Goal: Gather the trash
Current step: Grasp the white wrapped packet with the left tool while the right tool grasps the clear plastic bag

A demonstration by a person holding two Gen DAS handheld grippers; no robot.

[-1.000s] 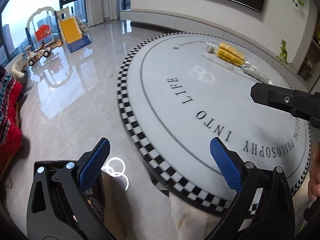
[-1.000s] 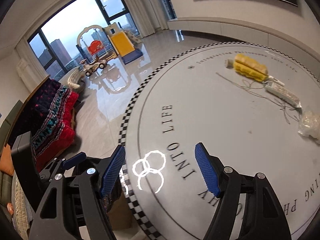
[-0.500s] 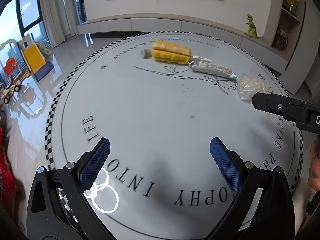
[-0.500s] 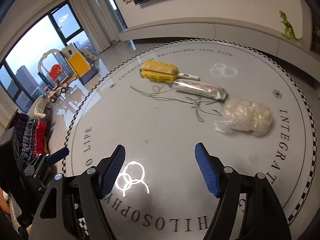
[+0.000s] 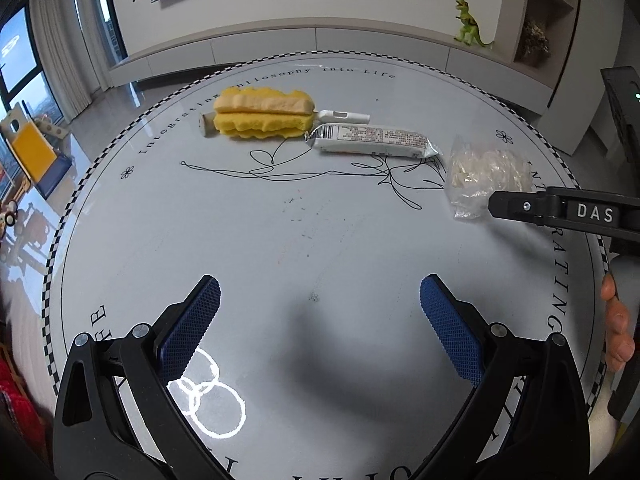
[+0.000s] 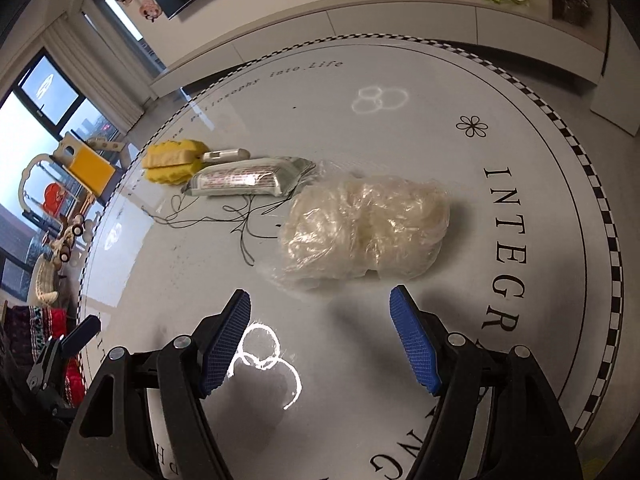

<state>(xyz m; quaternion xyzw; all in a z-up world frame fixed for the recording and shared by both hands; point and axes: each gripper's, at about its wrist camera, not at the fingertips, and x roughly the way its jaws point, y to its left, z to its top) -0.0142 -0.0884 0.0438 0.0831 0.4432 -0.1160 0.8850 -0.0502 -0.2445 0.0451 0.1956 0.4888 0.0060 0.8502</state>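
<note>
A crumpled clear plastic bag [image 6: 364,228] lies on the round white table [image 6: 520,128], just beyond my open, empty right gripper [image 6: 320,332]. The bag also shows in the left wrist view [image 5: 484,172]. A silver wrapper [image 5: 372,140] and a yellow sponge brush [image 5: 260,116] lie at the table's far side; both show in the right wrist view, wrapper [image 6: 244,178], brush [image 6: 172,162]. A tangle of thin black thread [image 5: 320,168] lies before them. My left gripper [image 5: 320,320] is open and empty over the near middle of the table.
The right gripper's finger [image 5: 560,212] reaches in from the right in the left wrist view. A low white cabinet [image 5: 320,44] with a green toy dinosaur [image 5: 470,24] runs behind the table. Toys [image 6: 68,184] stand on the floor at left.
Both grippers have swung right and forward over the table. The right gripper has come close to the plastic bag. Both stay open.
</note>
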